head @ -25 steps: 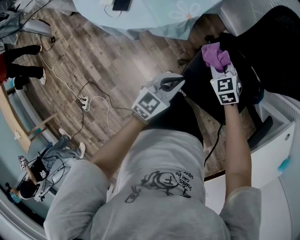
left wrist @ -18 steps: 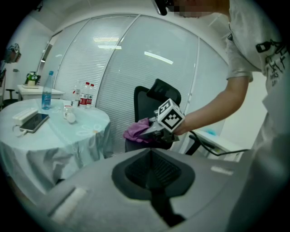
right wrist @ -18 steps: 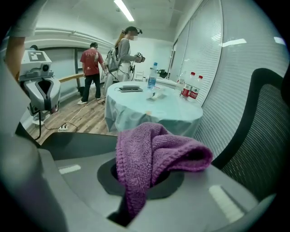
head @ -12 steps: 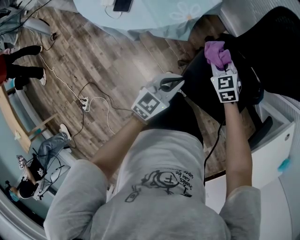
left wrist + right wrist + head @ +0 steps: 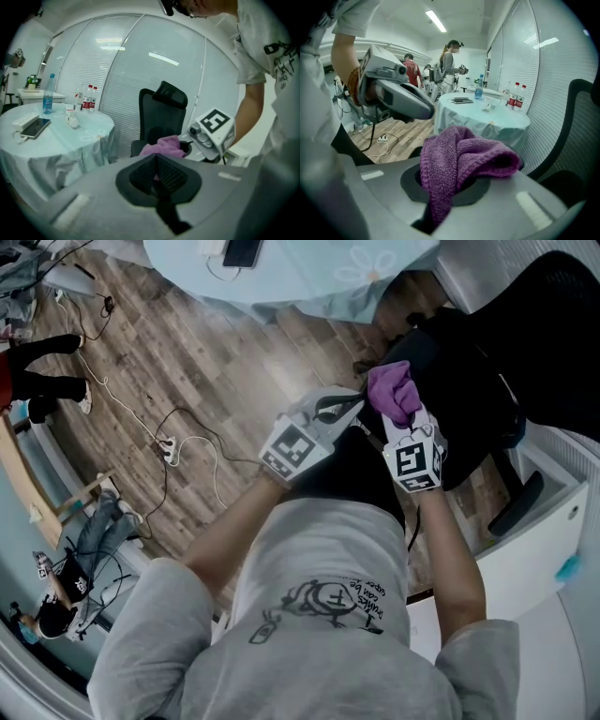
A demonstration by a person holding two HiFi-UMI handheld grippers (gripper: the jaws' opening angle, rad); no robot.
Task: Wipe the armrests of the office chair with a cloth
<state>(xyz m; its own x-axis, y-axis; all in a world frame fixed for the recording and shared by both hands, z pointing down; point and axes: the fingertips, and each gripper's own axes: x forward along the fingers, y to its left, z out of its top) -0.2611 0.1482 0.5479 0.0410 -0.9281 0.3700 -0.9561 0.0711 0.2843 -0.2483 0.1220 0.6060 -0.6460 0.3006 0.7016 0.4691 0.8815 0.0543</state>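
Observation:
A black office chair (image 5: pixel 473 371) stands at the right of the head view, its mesh back (image 5: pixel 161 115) upright in the left gripper view. My right gripper (image 5: pixel 401 418) is shut on a bunched purple cloth (image 5: pixel 393 393), which spills out over its jaws (image 5: pixel 459 157). The cloth hangs in the air by the chair's near-left edge; I cannot tell if it touches anything. My left gripper (image 5: pixel 345 407) is shut with nothing in it, its pads meeting (image 5: pixel 157 171), just left of the cloth (image 5: pixel 161 146).
A round table with a pale blue cover (image 5: pixel 300 268) carries a phone (image 5: pixel 242 249) and bottles (image 5: pixel 48 100). Cables and a power strip (image 5: pixel 169 444) lie on the wood floor. A white cabinet (image 5: pixel 548 549) stands right of the chair. People stand beyond the table (image 5: pixel 449 61).
My right gripper has carried the cloth left and nearer to me, off the chair's upper edge and up beside the left gripper. The left gripper has barely moved.

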